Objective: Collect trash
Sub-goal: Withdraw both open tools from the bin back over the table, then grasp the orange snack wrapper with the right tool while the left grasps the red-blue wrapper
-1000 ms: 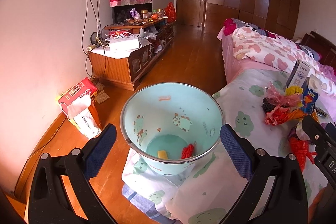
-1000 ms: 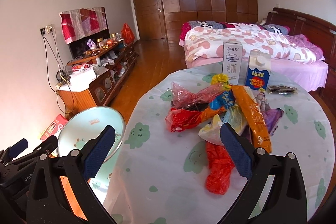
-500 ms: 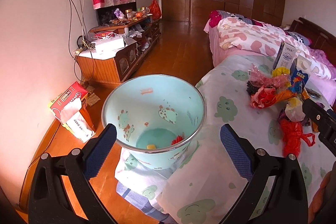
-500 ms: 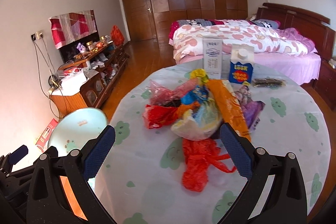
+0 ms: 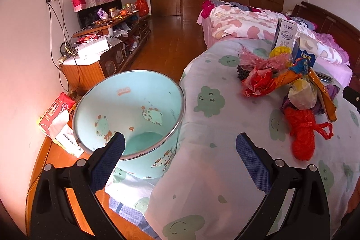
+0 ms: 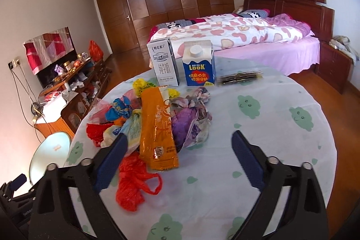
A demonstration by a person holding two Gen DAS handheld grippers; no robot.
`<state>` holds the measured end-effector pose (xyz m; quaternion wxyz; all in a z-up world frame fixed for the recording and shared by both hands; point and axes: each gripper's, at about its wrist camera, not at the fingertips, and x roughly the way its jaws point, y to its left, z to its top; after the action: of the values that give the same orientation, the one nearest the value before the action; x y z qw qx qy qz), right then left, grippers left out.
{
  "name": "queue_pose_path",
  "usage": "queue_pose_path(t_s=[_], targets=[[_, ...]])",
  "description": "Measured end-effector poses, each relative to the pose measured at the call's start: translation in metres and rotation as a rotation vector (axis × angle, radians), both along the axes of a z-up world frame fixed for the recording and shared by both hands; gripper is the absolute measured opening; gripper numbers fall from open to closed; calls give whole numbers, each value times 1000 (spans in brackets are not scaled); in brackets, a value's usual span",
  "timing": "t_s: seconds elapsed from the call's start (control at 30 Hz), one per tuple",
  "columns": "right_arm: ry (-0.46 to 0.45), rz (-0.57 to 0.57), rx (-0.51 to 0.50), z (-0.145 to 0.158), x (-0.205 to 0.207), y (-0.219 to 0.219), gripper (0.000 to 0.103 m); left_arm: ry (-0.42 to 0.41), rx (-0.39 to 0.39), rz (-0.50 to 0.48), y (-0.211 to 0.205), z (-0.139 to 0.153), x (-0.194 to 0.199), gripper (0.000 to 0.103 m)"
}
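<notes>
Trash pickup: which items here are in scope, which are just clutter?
In scope: wrapper pile, red plastic bag, pale green bin beside the table.
Clutter: tissue box on floor, TV cabinet, bed. Two upright cartons: unclear.

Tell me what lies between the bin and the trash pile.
Only bare tablecloth between the bin and the trash pile, in the left wrist view.
</notes>
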<state>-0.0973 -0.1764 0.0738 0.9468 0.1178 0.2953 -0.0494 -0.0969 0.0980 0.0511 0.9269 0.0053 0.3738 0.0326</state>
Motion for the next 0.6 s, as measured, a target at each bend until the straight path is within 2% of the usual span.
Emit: queue_pose_path(t_s=[0.27,0.4,0.43,0.47,0.5,0.6], targets=[[65,71,31,-15,32,0,74,-16,2,-63,-27,5,17,97],[131,126,56,-28,56,3,69,-33,4,-91,-38,11,28,97],[144,136,63,-29,59,3,62,-38,4,-95,-40,11,30,97],[154,148,73,-31,62,2,48,-44,4,-100,-43,12,34,97],[162,160,84,-32,63,2,40,-45,5,-102,-44,12,38,97],[137,189,109,-28,56,-3,28,-52,5,-112,-52,13,51,97]])
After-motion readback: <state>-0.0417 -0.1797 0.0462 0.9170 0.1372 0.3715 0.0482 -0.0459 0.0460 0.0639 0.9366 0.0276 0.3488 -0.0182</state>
